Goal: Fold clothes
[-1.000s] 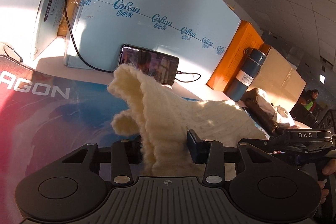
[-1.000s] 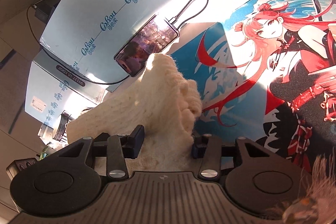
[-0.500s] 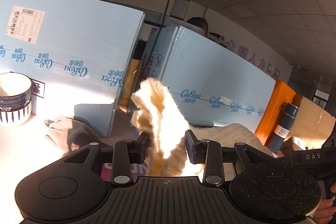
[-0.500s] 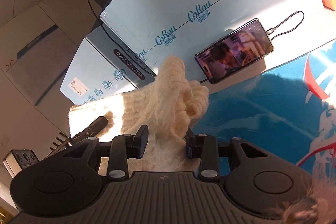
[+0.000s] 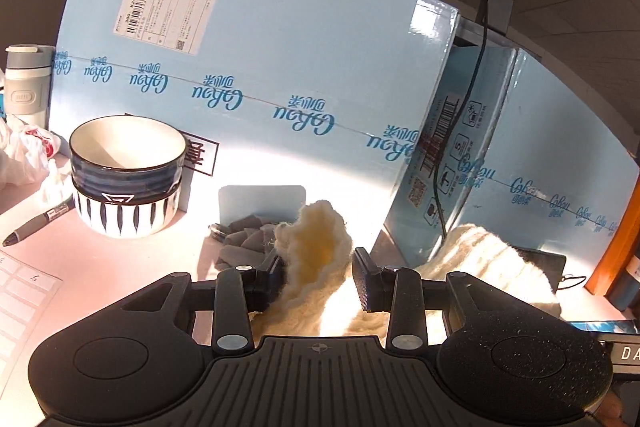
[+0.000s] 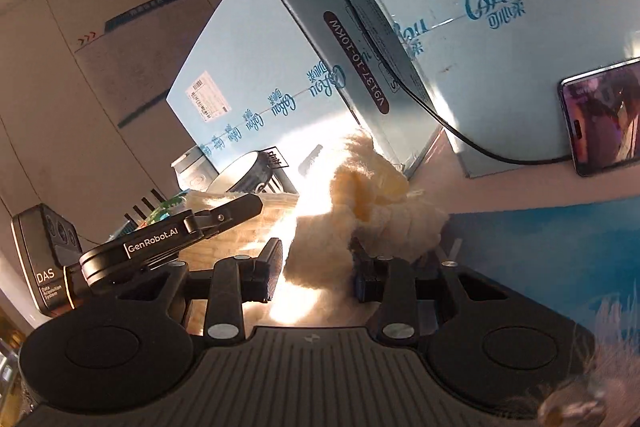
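Both grippers, left (image 5: pixel 318 277) and right (image 6: pixel 316 273), fingers clamped on the cream knit (image 5: pixel 316 247); it apparently stretches lengthwise between them.

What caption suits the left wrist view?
Left tool pinches cream knit garment before blue boxes, beside a striped bowl.

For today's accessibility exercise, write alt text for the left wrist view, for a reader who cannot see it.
The left gripper pinches a bunch of fluffy cream knitwear between its fingers above a sunlit white table. Behind stand pale blue cartons, with two stacked bowls and a marker pen to the left.
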